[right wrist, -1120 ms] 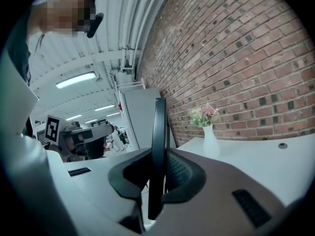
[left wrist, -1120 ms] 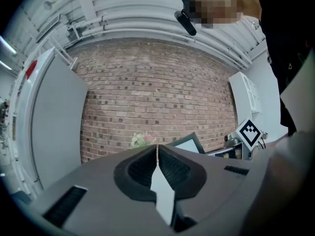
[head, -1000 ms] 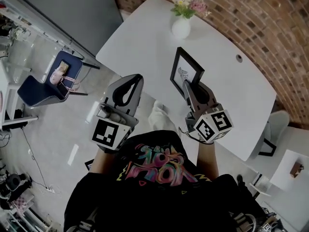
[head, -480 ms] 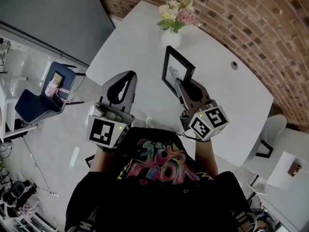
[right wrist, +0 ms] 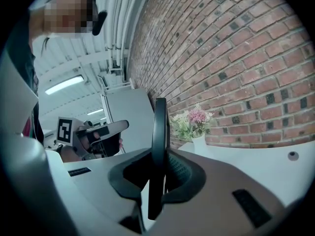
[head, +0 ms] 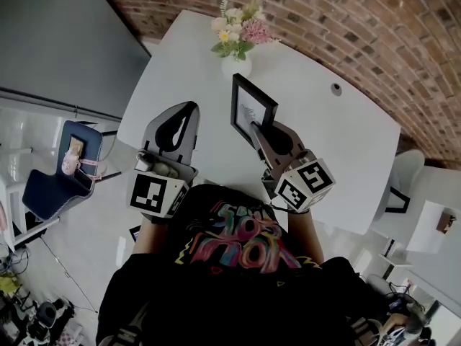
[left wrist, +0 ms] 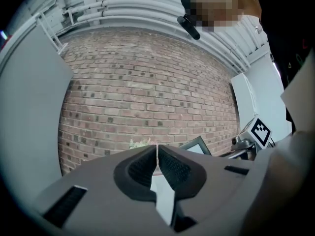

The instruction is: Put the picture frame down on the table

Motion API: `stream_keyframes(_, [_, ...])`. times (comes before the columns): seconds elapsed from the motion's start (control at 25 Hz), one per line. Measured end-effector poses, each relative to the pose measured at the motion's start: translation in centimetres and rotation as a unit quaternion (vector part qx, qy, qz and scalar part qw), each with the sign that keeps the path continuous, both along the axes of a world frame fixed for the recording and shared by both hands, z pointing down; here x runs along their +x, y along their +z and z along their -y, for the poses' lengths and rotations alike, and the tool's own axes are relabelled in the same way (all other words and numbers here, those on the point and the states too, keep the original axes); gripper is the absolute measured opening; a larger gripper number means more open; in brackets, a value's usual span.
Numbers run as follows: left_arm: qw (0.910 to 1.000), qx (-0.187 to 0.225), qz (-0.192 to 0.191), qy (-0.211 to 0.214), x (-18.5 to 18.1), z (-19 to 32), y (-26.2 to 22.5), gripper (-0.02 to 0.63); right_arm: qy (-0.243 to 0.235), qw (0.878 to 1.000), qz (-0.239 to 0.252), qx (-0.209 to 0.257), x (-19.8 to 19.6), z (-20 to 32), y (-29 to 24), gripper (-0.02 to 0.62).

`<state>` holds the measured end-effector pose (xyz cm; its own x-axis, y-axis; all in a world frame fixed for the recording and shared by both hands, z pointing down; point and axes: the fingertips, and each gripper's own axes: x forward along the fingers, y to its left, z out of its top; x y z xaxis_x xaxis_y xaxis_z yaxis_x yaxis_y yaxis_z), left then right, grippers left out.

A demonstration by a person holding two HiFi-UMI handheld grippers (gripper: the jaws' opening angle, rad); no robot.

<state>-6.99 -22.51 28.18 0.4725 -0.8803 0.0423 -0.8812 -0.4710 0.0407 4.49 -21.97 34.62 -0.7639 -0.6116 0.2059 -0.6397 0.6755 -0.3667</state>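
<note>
The right gripper's (right wrist: 158,154) jaws are grasping the picture frame (head: 251,105) by its thin black edge, the pads pressing on either face. In the right gripper view the frame is showing edge-on, rising straight up out of the jaws, so its long axis is running vertically. From the head view it is standing upright above the white bench (head: 338,139), its pale printed face turning toward the person's left side and slightly toward the body, its back facing the brick wall (head: 360,27). Whether its bottom edge is touching the bench cannot be told.

The left gripper's (left wrist: 157,151) jaws are clenched together with only a hairline slit between them and nothing inside. That gripper is hovering level over the near left edge of the bench, beside the frame and apart from it.

Just beyond the frame, a white vase (head: 235,65) is standing on the bench and holding a bunch of pink, white and yellow flowers (head: 236,31). A blue chair (head: 61,186) is sitting on the floor to the left.
</note>
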Motion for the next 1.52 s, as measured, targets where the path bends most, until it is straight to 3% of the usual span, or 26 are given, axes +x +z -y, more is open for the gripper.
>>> stream_keyframes(0.24, [0.9989, -0.005, -0.007, 0.047, 0.0, 1.7, 0.7, 0.031, 0.038, 0.999, -0.007, -0.006, -0.5, 0.6, 0.2, 0.067])
stream_keyframes(0.68, [0.9961, -0.016, -0.012, 0.086, -1.1, 2.0, 2.1, 0.031, 0.059, 0.998, -0.020, -0.014, -2.5, 0.7, 1.0, 0.067])
stream_keyframes(1.08, [0.9952, -0.033, -0.032, 0.086, -0.9, 1.4, 3.7, 0.031, 0.054, 0.998, -0.017, -0.038, -2.6, 0.8, 3.1, 0.067])
stream_keyframes(1.52, [0.9931, -0.075, -0.015, 0.089, -1.0, 1.2, 7.7, 0.031, 0.047, 0.993, 0.012, -0.111, -2.6, 2.3, 8.1, 0.069])
